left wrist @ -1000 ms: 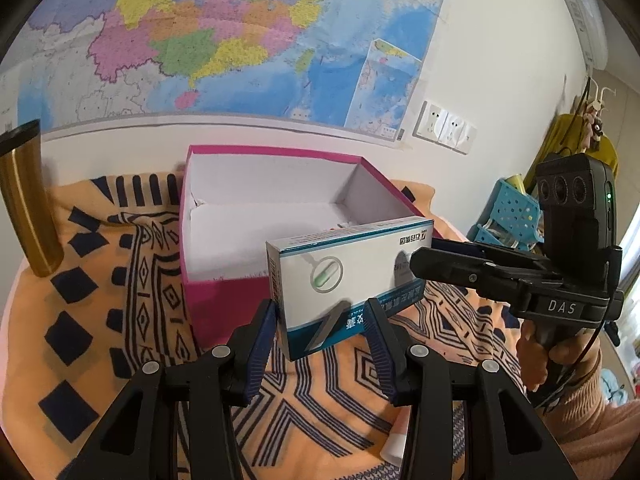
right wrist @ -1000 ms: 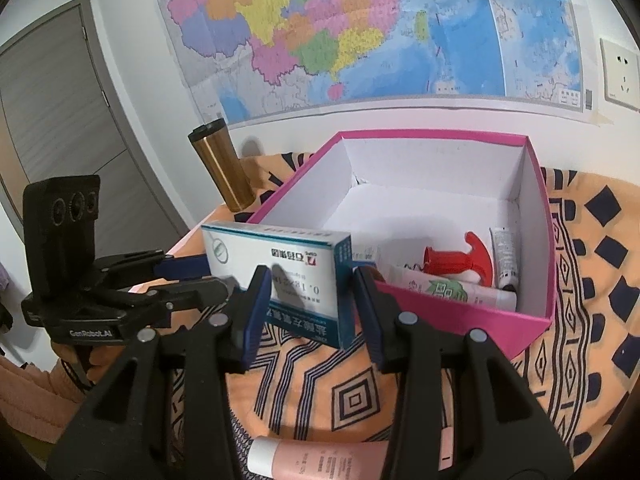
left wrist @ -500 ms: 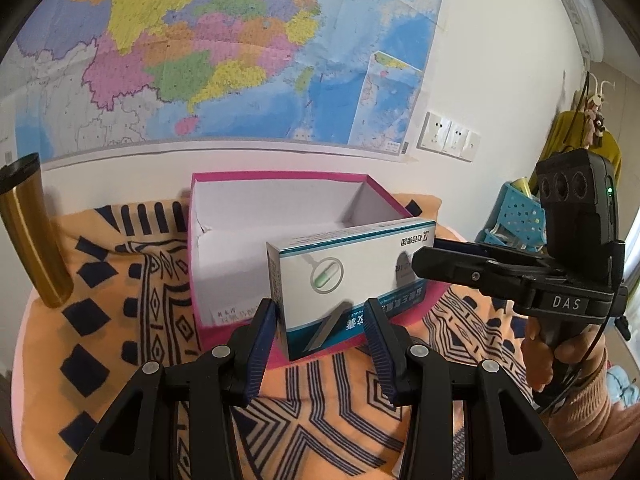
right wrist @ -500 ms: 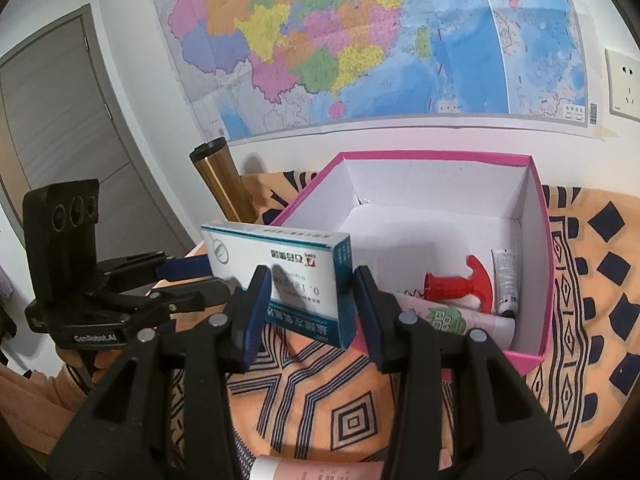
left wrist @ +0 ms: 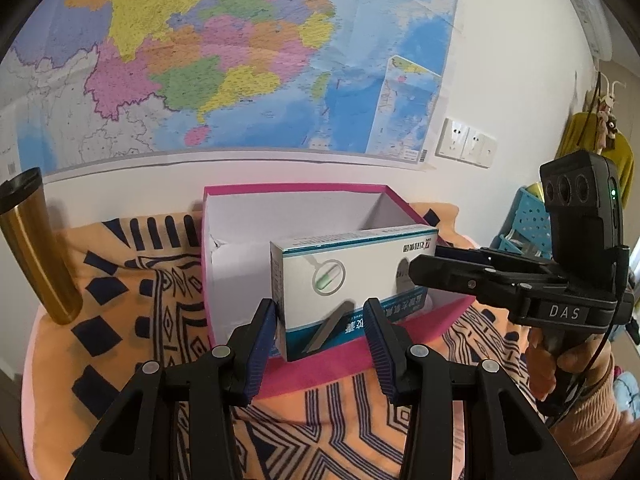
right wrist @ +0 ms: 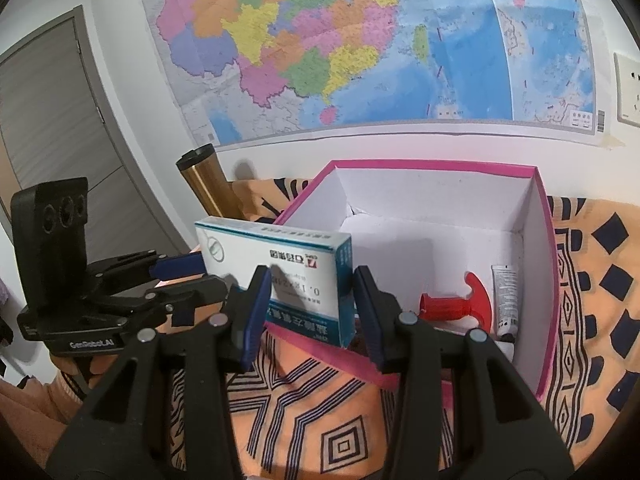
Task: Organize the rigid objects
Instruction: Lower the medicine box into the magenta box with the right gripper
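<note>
Medicine carton (left wrist: 344,280) carried over the front wall of the pink box (left wrist: 296,192) — one end in each gripper, so it stays level. Left gripper (left wrist: 320,328) and right gripper (right wrist: 308,304): jaws partly open, clamped on the carton.

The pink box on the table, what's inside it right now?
In the right wrist view, the pink box holds a red spray trigger and a small white tube against its right wall. The held medicine carton and the right gripper hide the near-left floor.
</note>
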